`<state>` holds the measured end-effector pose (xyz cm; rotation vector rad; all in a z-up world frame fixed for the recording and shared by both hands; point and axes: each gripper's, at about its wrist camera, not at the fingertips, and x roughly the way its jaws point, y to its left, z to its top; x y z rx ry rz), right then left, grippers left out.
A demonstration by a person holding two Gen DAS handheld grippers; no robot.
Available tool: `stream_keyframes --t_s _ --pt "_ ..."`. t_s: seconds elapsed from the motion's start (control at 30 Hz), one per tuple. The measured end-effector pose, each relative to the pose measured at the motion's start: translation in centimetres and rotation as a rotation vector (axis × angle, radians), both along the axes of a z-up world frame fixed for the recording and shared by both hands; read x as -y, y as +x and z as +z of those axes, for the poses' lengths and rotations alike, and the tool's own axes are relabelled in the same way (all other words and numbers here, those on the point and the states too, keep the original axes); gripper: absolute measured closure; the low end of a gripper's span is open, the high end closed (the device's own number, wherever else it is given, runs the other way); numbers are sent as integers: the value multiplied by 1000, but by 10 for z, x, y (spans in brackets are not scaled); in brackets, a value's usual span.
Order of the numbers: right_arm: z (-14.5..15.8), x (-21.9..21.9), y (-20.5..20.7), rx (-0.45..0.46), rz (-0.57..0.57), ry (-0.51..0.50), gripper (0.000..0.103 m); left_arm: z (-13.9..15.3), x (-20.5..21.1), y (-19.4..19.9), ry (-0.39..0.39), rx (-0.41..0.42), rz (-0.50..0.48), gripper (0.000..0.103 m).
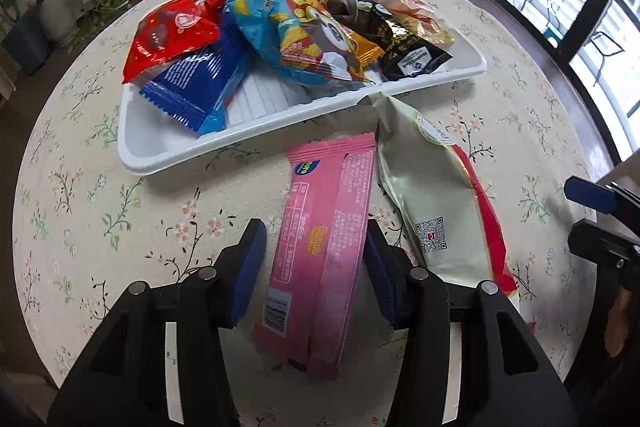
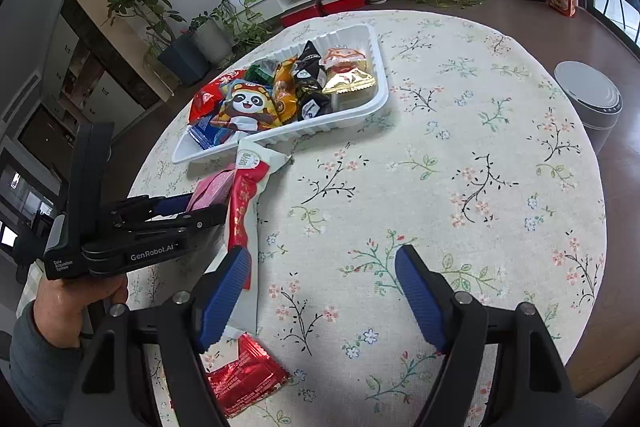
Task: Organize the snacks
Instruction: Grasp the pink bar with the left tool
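Observation:
A white tray on the floral table holds several snack packets: red, blue, panda-printed, black and gold. It also shows in the right wrist view. My left gripper has its jaws on both sides of a pink packet that lies on the table in front of the tray; the right pad touches it, a small gap shows at the left pad. A long cream and red packet lies just to its right. My right gripper is open and empty over bare tablecloth. A shiny red packet lies by its left finger.
The round table edge curves close at the right. A grey bin stands on the floor beyond it. Plants and a low TV shelf stand behind the table.

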<state>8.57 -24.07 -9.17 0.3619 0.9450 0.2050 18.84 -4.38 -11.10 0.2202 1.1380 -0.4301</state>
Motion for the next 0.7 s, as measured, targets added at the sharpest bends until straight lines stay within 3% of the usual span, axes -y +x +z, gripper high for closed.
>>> stream_keyframes --t_s 0.13,0.2,0.33,0.7 --pt "1 -5 1 2 7 -14 25 0 7 0 12 7 -42 60" --pt "2 -8 2 3 16 -20 25 1 9 0 11 8 -56 69" --pt "5 -17 3 11 33 -35 25 0 18 -2 24 8 -88 72" --pt "8 -34 5 14 65 -75 25 12 -24 -30 -21 55 -45 76"
